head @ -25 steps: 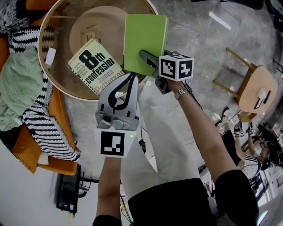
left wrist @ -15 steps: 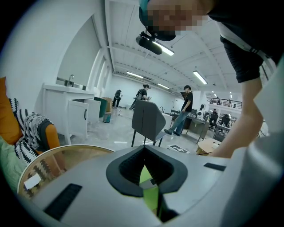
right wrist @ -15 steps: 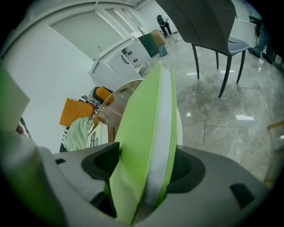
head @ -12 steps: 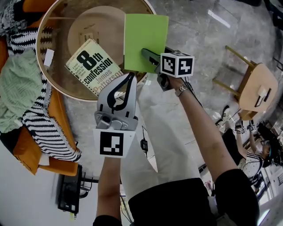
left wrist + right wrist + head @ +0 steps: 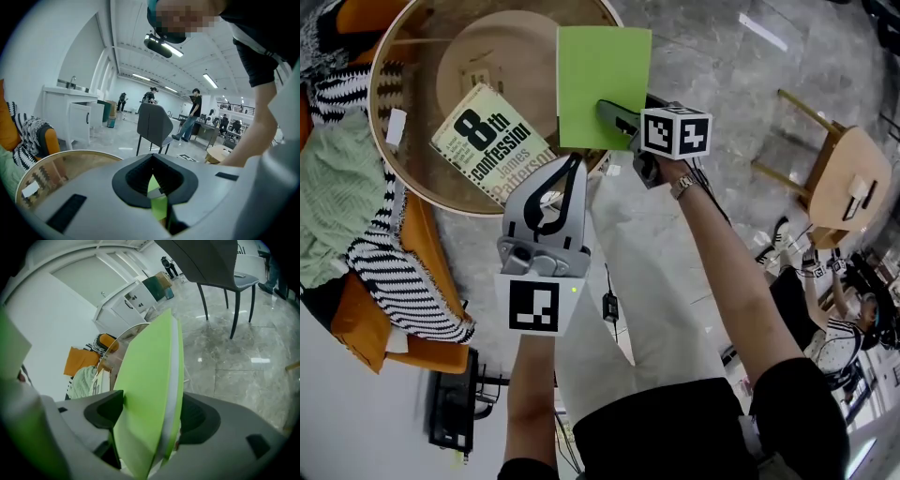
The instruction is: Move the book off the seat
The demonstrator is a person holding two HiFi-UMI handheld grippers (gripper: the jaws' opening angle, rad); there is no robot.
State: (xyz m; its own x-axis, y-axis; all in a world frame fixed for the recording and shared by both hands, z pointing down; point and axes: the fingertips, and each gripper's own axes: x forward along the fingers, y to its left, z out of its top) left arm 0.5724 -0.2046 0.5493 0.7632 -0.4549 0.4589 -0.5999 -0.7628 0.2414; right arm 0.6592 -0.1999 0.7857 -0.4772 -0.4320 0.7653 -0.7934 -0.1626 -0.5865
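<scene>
We found the flat lime-green hardback book [image 5: 602, 75] off the orange seat [image 5: 352, 323], laid across the near edge of the round glass tabletop with a wooden rim [image 5: 422, 84], one corner poking out past that rim. The right gripper [image 5: 609, 114] had its jaws opening w/ the book's short end between them, pads not biting, so we'd call it released, not carrying. The left gripper [image 5: 572, 161] hung just beside it, jaws pinched together on nothing. Risks as we judged them: the overhanging corner could tip the book off the rim once support went, esp. if the lower jaw sat under it. We couldn't tell whether the book lay fully on the glass. Pulling the right gripper back at a slant could drag the cover along & slide the book to the floor. A sideways nudge could shove it into the cream paperback book [image 5: 492, 141] lying just beside it. Count: 2 books, 2 grippers, 1 tabletop, 1 small wooden stool [image 5: 848, 183] well apart, 1 white slip [image 5: 394, 127] on the glass.
</scene>
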